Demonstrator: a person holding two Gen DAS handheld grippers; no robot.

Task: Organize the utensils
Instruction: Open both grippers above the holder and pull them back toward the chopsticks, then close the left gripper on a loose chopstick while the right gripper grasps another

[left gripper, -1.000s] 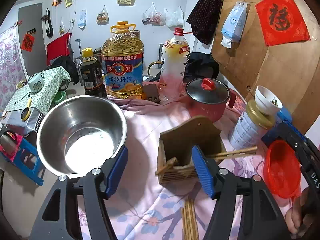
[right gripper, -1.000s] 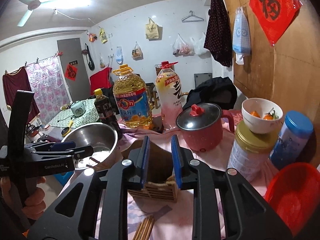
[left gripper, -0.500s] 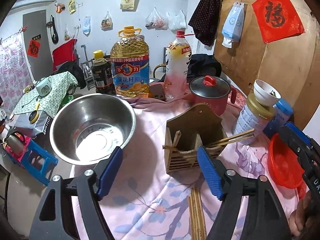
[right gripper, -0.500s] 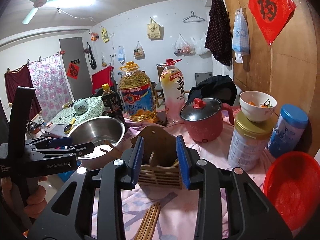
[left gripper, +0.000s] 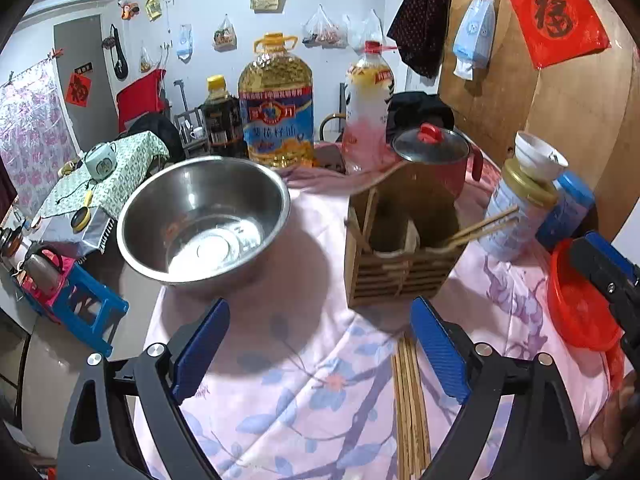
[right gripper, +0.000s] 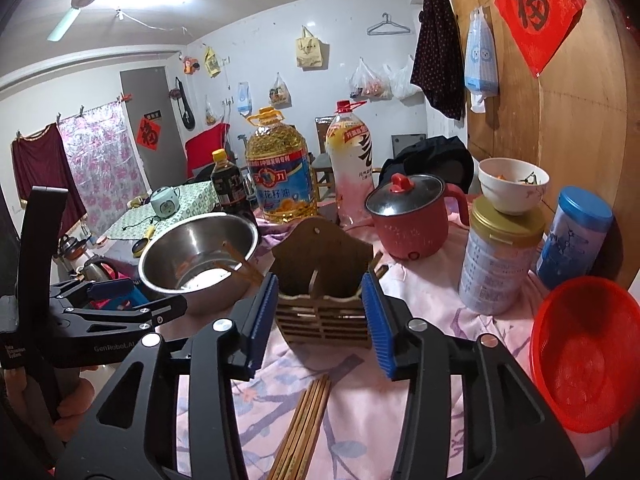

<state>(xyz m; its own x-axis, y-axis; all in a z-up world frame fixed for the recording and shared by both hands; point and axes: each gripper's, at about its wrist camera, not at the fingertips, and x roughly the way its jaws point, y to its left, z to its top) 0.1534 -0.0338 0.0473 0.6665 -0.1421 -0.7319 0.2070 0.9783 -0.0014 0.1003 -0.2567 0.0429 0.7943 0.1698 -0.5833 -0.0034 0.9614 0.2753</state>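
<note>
Clearly both tools, left tool [left gripper: 320, 354] and right tool [right gripper: 320, 320], have just been opening, empty; loose chopsticks [right gripper: 306, 420] at lower centre could roll off the bench, or a careless reach could topple the wooden chopstick holder [right gripper: 322, 288] above them.

tablecloth [left gripper: 304, 400] — pink, floral | basket [right gripper: 588, 364] — red | pot [right gripper: 412, 220] red | bowl [left gripper: 200, 216] silver

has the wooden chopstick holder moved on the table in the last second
Cannot tell. The wooden chopstick holder sits at the same spot beside the steel bowl; only the cameras drew back.
</note>
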